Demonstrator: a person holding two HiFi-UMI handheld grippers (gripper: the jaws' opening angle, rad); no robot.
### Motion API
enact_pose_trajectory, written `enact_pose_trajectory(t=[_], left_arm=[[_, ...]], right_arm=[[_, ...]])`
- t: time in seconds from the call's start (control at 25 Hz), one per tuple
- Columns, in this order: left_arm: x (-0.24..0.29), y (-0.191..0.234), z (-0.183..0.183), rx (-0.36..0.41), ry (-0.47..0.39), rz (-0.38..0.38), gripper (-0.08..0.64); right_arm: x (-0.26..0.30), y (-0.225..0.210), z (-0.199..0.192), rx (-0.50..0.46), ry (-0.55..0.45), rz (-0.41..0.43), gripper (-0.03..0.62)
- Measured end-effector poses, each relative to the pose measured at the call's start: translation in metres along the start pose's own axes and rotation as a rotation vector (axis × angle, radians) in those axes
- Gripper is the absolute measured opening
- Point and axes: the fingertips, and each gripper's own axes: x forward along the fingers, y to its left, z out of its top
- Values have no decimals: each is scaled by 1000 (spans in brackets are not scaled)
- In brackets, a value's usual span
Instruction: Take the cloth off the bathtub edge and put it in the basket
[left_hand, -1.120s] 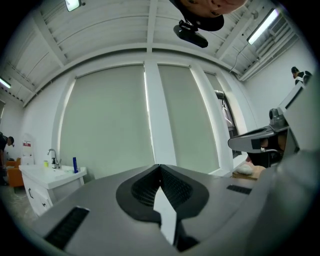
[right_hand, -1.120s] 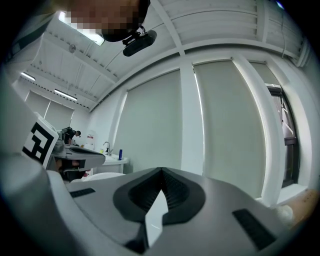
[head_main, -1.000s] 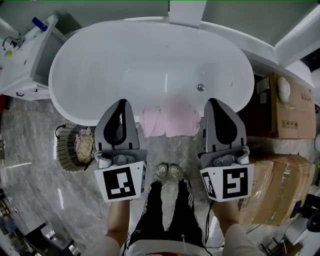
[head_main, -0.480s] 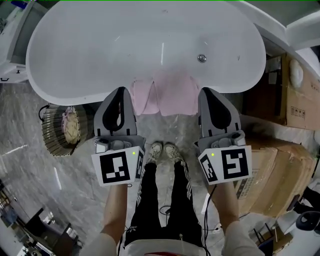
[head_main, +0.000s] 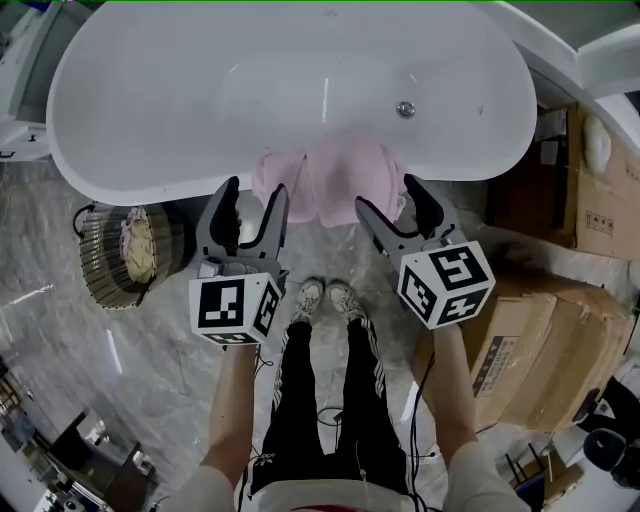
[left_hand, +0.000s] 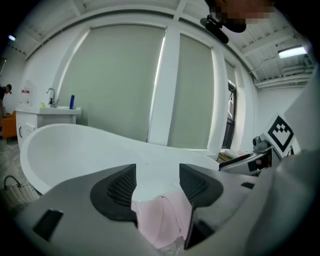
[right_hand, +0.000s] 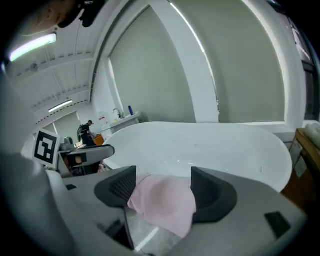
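A pink cloth is hanging over the near edge of the bathtub. The left hand-held gripper and right hand-held gripper are hovering at its left and right ends. Both pairs of jaws have just been opening and are standing apart, cloth showing between them, unpinched. The basket is sitting on the floor, left.

Black trousers with white side stripes and pale lace-up shoes.

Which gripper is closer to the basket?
The left gripper; the basket sits just beside it, while the right gripper is beyond the cloth.
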Motion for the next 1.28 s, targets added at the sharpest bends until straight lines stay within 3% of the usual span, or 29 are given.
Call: enact_pose_trajectory(t=[0.16, 0.32, 0.6, 0.72, 1.04, 1.28], left_arm=[[14, 6, -45, -25, 97, -3, 325], [25, 7, -90, -59, 188, -38, 365], [42, 18, -142, -182, 299, -30, 400], [44, 21, -148, -165, 313, -16, 402], [57, 24, -166, -217, 368, 16, 400], [60, 22, -171, -215, 388, 44, 400]], right_arm=[[9, -36, -26, 103, -18, -125, 343], [26, -64, -68, 138, 75, -202, 362], [52, -76, -109, 212, 163, -184, 364], [61, -77, -118, 272, 182, -161, 364], [73, -80, -120, 241, 176, -186, 364], [77, -81, -130, 342, 190, -130, 364]])
